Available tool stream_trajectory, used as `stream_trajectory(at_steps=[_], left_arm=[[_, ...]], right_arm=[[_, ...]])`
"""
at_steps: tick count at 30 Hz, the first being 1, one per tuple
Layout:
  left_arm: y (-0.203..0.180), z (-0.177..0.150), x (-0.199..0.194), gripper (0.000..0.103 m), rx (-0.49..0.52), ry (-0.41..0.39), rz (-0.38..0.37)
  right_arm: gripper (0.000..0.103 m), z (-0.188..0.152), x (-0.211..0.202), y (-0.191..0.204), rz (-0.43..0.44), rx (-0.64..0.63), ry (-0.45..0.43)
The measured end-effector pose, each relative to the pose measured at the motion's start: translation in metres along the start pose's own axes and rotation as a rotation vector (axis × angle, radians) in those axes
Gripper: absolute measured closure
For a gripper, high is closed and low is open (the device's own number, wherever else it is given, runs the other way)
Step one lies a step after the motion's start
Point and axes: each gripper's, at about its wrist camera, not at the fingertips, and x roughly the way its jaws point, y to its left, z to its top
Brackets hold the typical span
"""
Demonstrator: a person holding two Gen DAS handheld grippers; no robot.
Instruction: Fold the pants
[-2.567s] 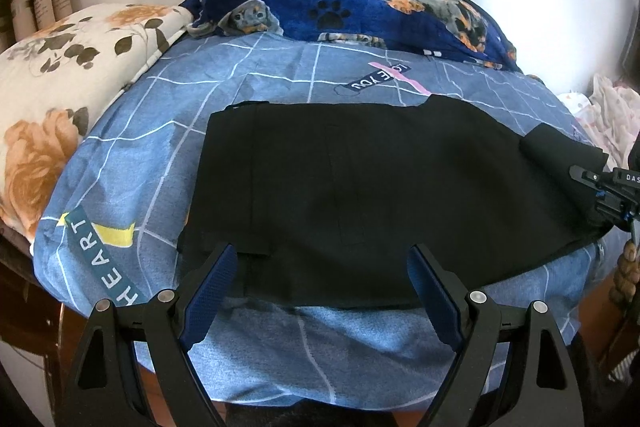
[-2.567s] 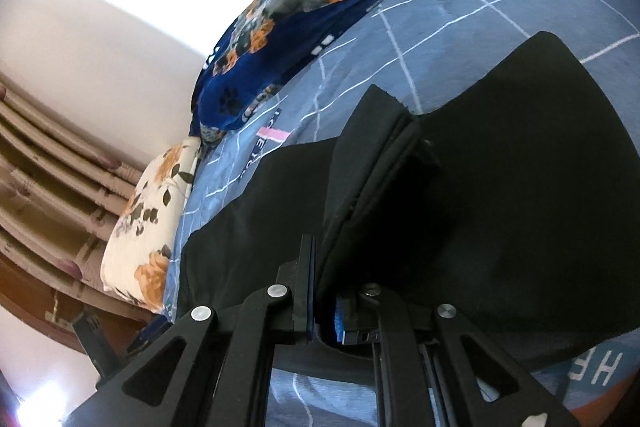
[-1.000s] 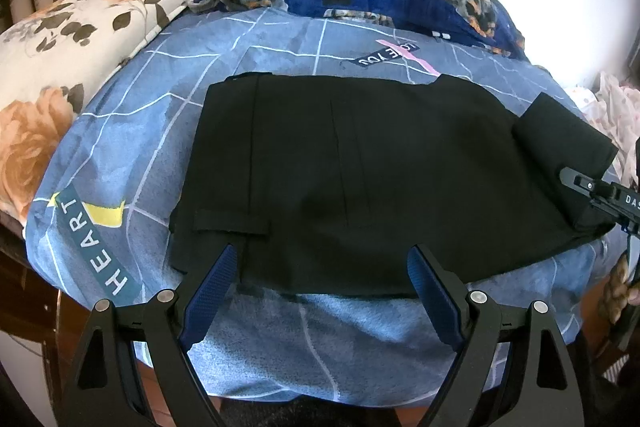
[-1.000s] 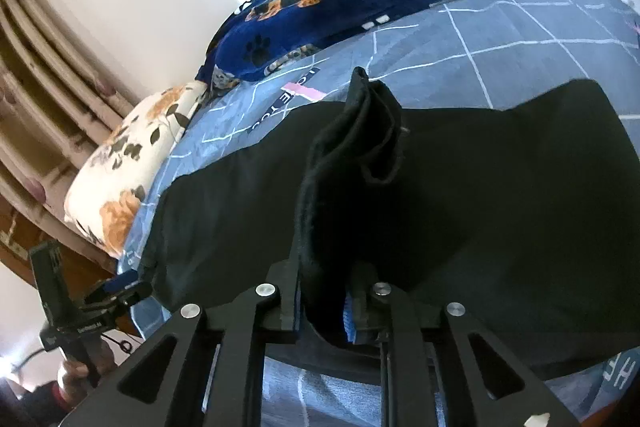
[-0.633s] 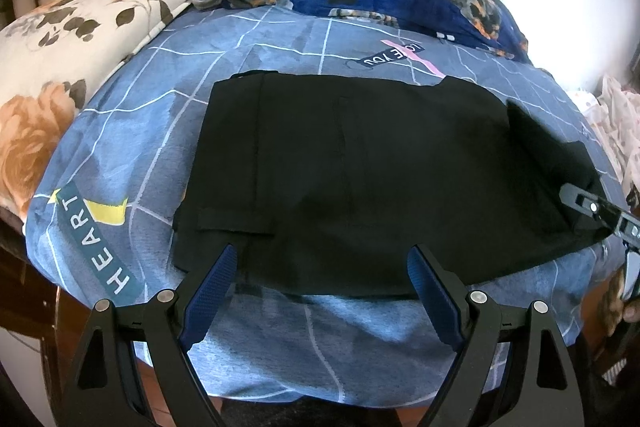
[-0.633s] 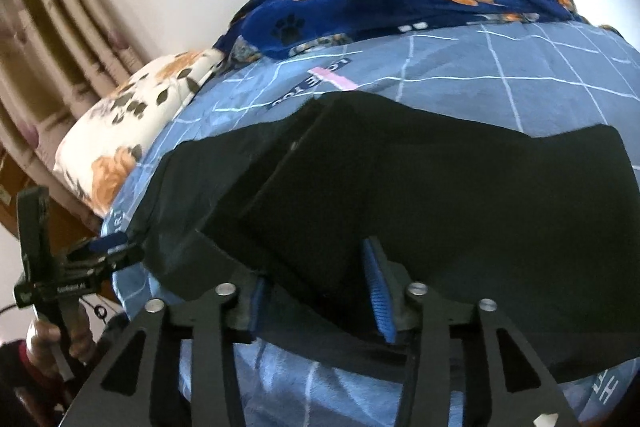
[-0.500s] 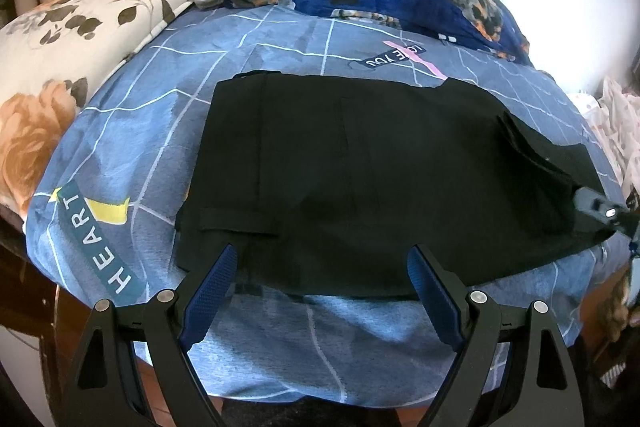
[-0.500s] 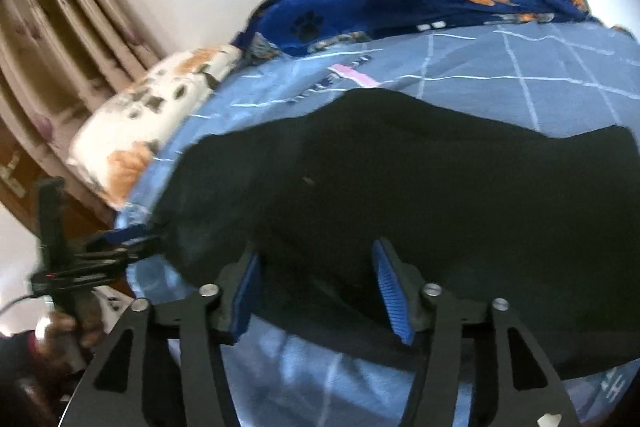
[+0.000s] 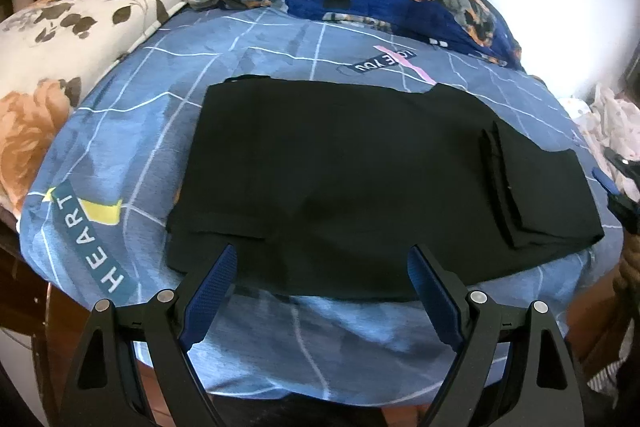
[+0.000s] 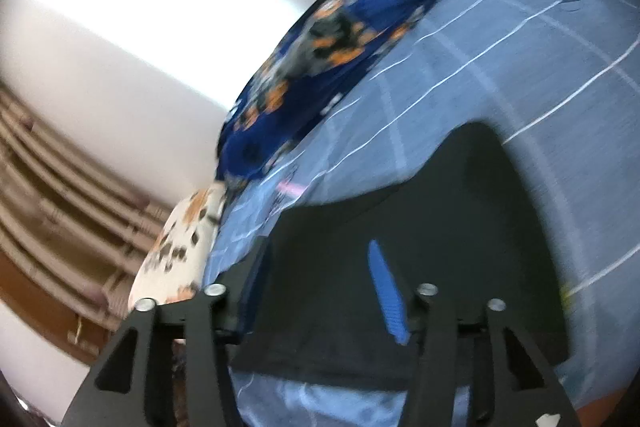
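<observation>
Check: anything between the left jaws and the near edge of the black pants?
Nothing visible. The left gripper hangs open just over the near edge of the black pants, with only bare blue bedsheet below.

Left black plastic two-finger gripper (image 9: 322, 282): angular arms with triangular cut-outs, round silver screws at pivots, dark blue ribbed pads (image 9: 212, 287) on inner finger faces. Right black plastic two-finger gripper (image 10: 316, 291): same build, silver screws, brighter blue ribbed pad (image 10: 387, 294) showing on one finger, picture motion-blurred. In left wrist view, right edge: sliver of black frame with blue pad; details too small to tell.
</observation>
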Motion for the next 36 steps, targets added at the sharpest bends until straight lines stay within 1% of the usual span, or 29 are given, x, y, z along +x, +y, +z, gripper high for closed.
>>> stream_trajectory(at_steps=[3,4,8,11,13,14,17,18,20,24,28,31,34,36], left_arm=[[-0.007,0.001,-0.002,0.016,0.022,-0.001,-0.001],[-0.010,0.000,-0.003,0.016,0.036,-0.003,0.005],[-0.015,-0.001,-0.001,0.016,0.060,0.004,0.012],[-0.018,-0.001,0.005,0.016,0.067,0.026,0.015],[-0.020,-0.002,0.007,0.016,0.072,0.034,0.015],[-0.021,-0.002,0.008,0.016,0.076,0.037,0.016],[-0.023,-0.002,0.009,0.016,0.084,0.040,0.017],[-0.024,-0.001,0.010,0.016,0.086,0.041,0.017],[-0.026,-0.001,0.013,0.016,0.089,0.049,0.013],[-0.031,-0.002,0.020,0.016,0.099,0.068,0.006],[-0.036,-0.003,0.024,0.016,0.118,0.076,0.008],[-0.038,-0.003,0.025,0.016,0.120,0.081,0.009],[-0.039,-0.003,0.027,0.016,0.120,0.088,0.009],[-0.040,-0.003,0.029,0.016,0.119,0.091,0.011]], right_arm=[[0.069,0.022,0.006,-0.020,-0.062,0.028,0.016],[0.070,0.027,0.009,-0.025,-0.083,0.028,0.023],[0.070,0.050,0.017,-0.039,-0.122,0.021,0.012],[0.070,0.062,0.021,-0.046,-0.121,0.030,0.005],[0.070,0.067,0.031,-0.053,-0.117,0.045,0.043],[0.070,0.066,0.037,-0.056,-0.124,0.057,0.076],[0.070,0.057,0.049,-0.058,-0.135,0.042,0.156],[0.070,0.054,0.049,-0.055,-0.152,0.012,0.171],[0.070,0.052,0.045,-0.050,-0.166,-0.024,0.170],[0.070,0.067,0.030,-0.050,-0.118,0.007,0.118],[0.070,0.083,0.032,-0.056,-0.071,0.047,0.119],[0.068,0.091,0.043,-0.058,0.009,0.084,0.183],[0.064,0.100,0.057,-0.049,-0.027,0.027,0.253],[0.063,0.106,0.069,-0.047,-0.046,-0.002,0.319]])
